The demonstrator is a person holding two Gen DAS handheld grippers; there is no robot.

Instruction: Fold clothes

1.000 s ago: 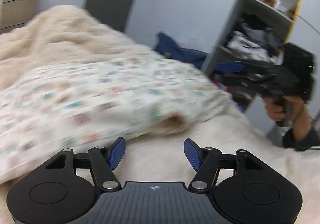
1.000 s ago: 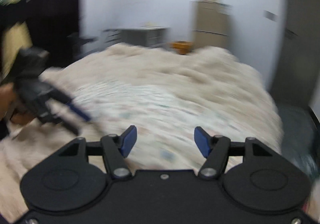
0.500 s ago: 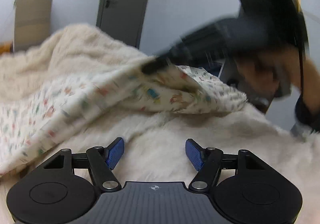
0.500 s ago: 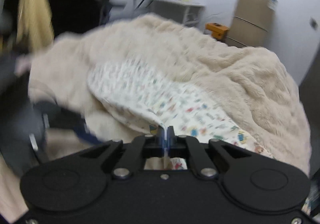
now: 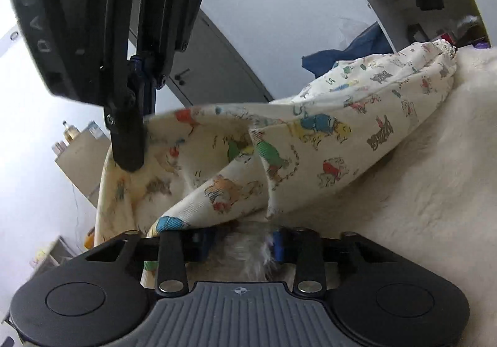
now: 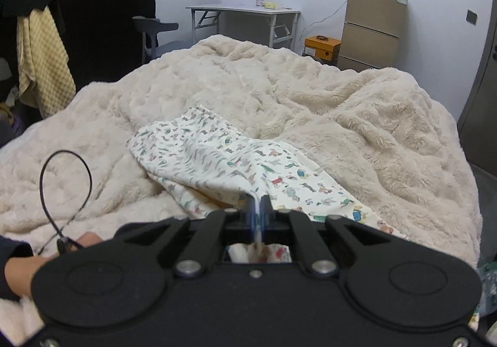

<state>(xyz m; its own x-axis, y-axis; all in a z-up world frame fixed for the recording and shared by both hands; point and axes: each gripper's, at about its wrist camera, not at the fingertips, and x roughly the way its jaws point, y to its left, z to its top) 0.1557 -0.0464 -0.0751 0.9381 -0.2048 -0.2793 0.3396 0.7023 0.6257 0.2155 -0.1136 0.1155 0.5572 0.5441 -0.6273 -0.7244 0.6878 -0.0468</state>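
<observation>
My right claw (image 6: 257, 207) pinches the garment (image 6: 217, 157) hem, left claw (image 5: 242, 246) spread beneath; light, limp cloth, best held at edges.

right gripper (image 6: 257, 202) now clamped on garment (image 6: 217, 157) | edge lifted | left gripper (image 5: 245, 243) moved beneath

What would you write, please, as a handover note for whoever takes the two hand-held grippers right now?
Right hand-held gripper: shut on an edge of the printed garment, that edge lifted off the cream blanket.
Left hand-held gripper: open, low on the blanket beneath the raised cloth, holding nothing.
Done: one edge picked up; the rest lies rumpled on the bed.
Left: probably grip a second edge with the left one, then make the folds.
</observation>
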